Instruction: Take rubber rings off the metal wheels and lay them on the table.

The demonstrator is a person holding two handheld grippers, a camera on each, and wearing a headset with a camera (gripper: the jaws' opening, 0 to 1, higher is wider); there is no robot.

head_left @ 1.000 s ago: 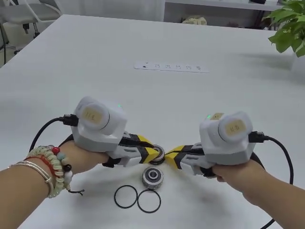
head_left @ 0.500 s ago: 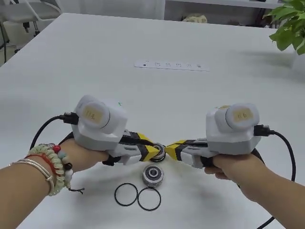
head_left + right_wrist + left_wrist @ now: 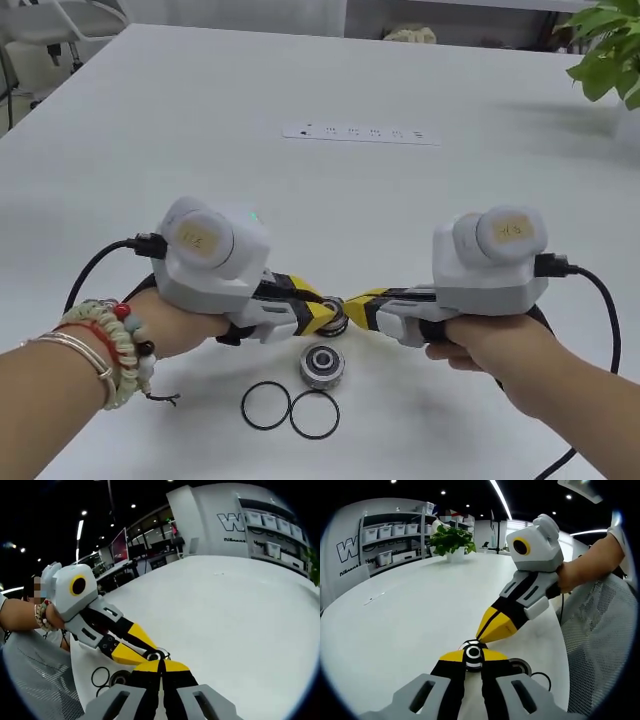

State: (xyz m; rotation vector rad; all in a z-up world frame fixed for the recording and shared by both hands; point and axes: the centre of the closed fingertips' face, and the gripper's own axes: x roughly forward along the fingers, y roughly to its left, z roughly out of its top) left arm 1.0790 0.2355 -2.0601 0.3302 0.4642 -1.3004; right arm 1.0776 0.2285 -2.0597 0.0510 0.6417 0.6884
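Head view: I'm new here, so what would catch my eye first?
Two yellow-tipped claws meet tip to tip above the table: the left claw grips a small metal wheel, and the right claw, closed, touches it. Nearer the person lie a second wheel and two black rubber rings, side by side.

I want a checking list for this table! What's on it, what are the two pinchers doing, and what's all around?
Surface: white table, nothing spilled that I can see.
Job's things: held wheel between the gripper tips; second wheel lying on the table; two black rubber rings side by side in front of it.
Clutter: white power strip further back.
Grippers: left gripper shut on the held wheel; right gripper shut, tip at that wheel; whether it pinches a ring, cannot tell.
Cables: left cable and right cable, both black.
Surroundings: plant, chair, shelves.
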